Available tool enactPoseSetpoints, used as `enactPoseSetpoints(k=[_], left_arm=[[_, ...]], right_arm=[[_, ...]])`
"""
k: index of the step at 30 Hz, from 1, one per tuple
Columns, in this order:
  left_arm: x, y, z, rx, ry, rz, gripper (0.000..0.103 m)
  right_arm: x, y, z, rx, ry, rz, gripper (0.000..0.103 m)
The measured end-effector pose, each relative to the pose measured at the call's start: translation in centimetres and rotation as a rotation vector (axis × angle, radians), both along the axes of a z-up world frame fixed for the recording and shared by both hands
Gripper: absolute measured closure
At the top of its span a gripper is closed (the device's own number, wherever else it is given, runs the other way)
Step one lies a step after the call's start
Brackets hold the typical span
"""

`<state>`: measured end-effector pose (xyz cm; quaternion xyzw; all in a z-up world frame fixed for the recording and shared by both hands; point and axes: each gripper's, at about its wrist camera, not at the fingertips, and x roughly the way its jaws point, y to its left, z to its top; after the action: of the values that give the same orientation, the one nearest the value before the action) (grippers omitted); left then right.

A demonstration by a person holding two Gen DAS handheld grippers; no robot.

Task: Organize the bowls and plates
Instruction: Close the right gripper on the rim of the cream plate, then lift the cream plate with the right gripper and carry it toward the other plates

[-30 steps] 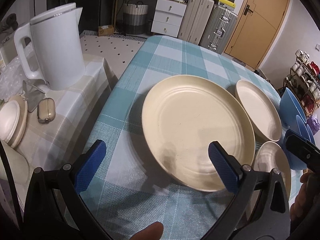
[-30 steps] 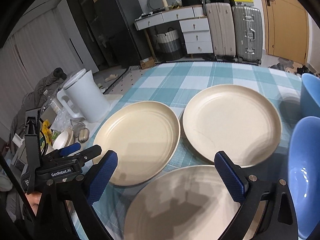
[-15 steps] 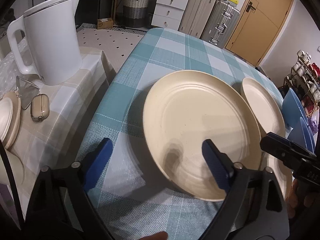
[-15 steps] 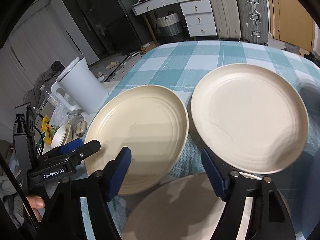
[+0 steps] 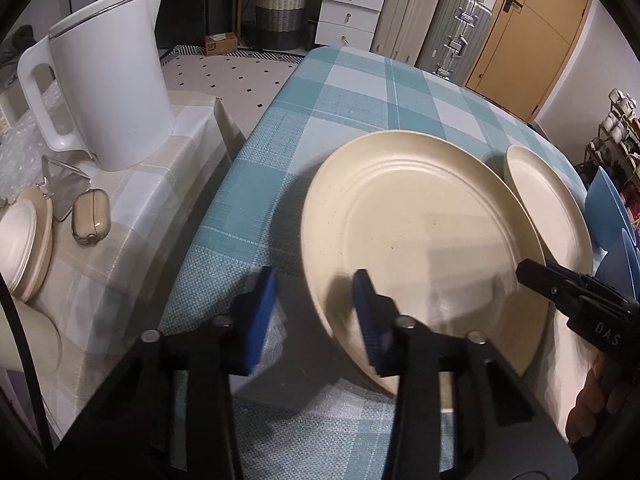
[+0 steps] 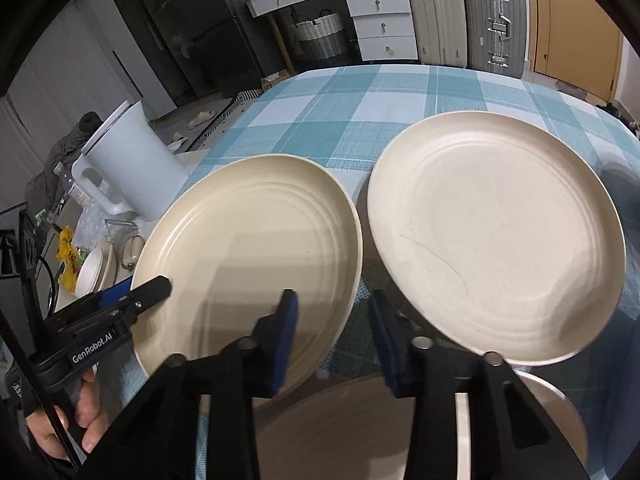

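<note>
Three cream plates lie on the checked tablecloth. The left plate [image 5: 424, 248] [image 6: 256, 252] is nearest my left gripper [image 5: 316, 320], whose jaws stand partly closed astride its near left rim, one pad outside, one over the plate. My right gripper [image 6: 334, 340] is also partly closed, its jaws straddling the gap between the left plate and the right plate [image 6: 492, 236] [image 5: 548, 204], above a third plate [image 6: 360, 436] at the near edge. Blue bowls [image 5: 612, 216] stand at the far right. Neither gripper grips anything.
A white kettle [image 5: 104, 80] [image 6: 128, 168] stands on a side table [image 5: 120, 208] left of the main table, with a small beige case [image 5: 90, 216] and stacked cream lids [image 5: 24, 248]. Suitcases [image 6: 464, 16] and drawers [image 6: 380, 20] stand beyond the far table edge.
Both grippers' jaws have narrowed from wide open to partly closed. The left moved in over the left plate's rim; the right moved forward toward the gap between the two plates.
</note>
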<state>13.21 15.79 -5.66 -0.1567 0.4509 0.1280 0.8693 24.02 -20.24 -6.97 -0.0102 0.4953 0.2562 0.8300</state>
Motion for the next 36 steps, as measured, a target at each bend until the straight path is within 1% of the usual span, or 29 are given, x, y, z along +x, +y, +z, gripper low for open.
enactPoseSetpoints(k=[1,3,5,7,9,17,23,36], left_arm=[[0.0,0.1,0.0,-0.004,-0.002,0.001,0.074],[0.0,0.1,0.0,-0.011,-0.006,-0.001,0.076],[-0.1,0.0,0.0,-0.014,-0.011,-0.012,0.082],[-0.1,-0.3,0.1,-0.009,-0.011,-0.021,0.086],[-0.1,-0.5,0.2,0.0,-0.01,-0.023,0.086],[-0.2,-0.9,0.3,0.014,-0.012,-0.029,0.086],[-1.0,-1.1,1.0,0.027,-0.028,-0.029,0.086],[-3.8,-2.5,4.6,0.077,-0.098,-0.03,0.086]], right_arm=[[0.0,0.0,0.0,-0.006,-0.002,-0.002,0.078],[-0.1,-0.1,0.1,-0.008,-0.007,-0.003,0.083],[-0.3,-0.1,0.2,-0.003,-0.015,-0.001,0.084],[-0.3,-0.1,0.2,-0.004,-0.017,-0.002,0.087],[-0.4,-0.1,0.3,-0.008,-0.022,-0.002,0.088],[-0.9,0.1,0.5,-0.022,-0.042,-0.001,0.088],[-1.5,0.0,1.1,-0.015,-0.065,0.001,0.088],[-3.9,-1.2,4.1,0.021,-0.125,-0.001,0.088]])
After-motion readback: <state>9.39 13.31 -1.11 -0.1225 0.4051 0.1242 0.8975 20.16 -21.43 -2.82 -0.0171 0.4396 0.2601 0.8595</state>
